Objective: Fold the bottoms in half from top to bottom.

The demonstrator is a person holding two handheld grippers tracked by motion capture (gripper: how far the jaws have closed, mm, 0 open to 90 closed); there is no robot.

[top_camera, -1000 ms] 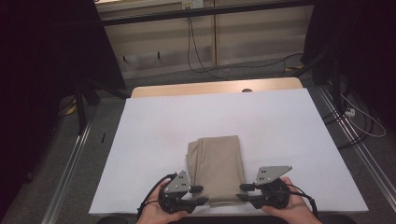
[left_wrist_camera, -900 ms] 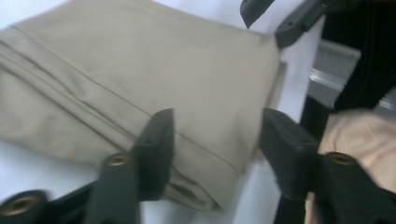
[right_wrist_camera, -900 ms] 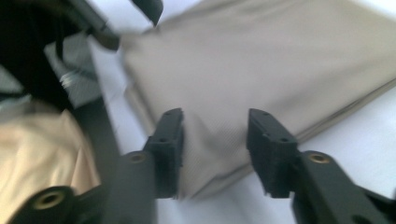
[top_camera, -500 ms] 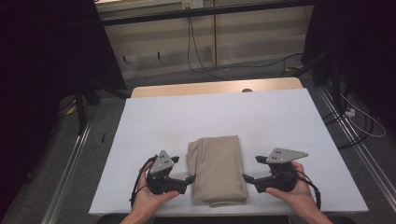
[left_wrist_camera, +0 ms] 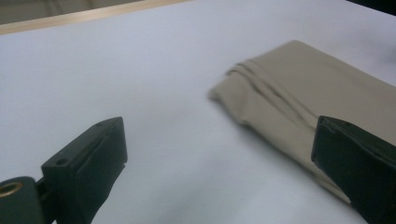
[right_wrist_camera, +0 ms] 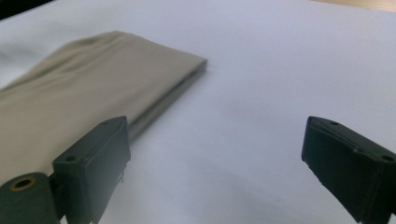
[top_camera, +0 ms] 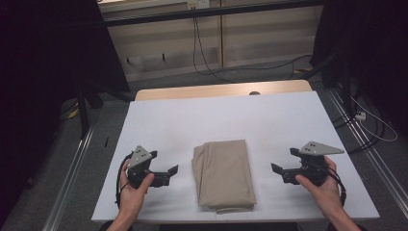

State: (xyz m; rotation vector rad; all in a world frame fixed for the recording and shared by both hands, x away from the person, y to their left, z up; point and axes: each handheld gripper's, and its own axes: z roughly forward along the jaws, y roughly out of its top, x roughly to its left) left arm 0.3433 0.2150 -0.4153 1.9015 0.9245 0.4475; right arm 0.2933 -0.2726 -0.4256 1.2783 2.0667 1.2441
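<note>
A folded beige cloth (top_camera: 223,175) lies flat on the white table top (top_camera: 216,120), near the front edge. My left gripper (top_camera: 171,171) is held a short way left of the cloth and points at its side. Its jaws have just been opening and stand open with nothing between them. In the left gripper view the cloth (left_wrist_camera: 317,102) lies ahead to the right of my left gripper (left_wrist_camera: 219,163). My right gripper (top_camera: 275,169) is off the cloth's right side and points at it. Its jaws too have just been opening and are empty. In the right gripper view my right gripper (right_wrist_camera: 215,158) has the cloth (right_wrist_camera: 93,79) ahead to its left.
A bare wooden strip (top_camera: 221,90) runs along the table's far edge. Cables (top_camera: 207,53) trail on the floor beyond it, and dark curtains hang at both sides. White surface stretches behind the cloth and to either side.
Both grippers have drawn away from the cloth's near end, the left one leftward and the right one rightward. Their jaws have opened. The cloth lies where it was.
</note>
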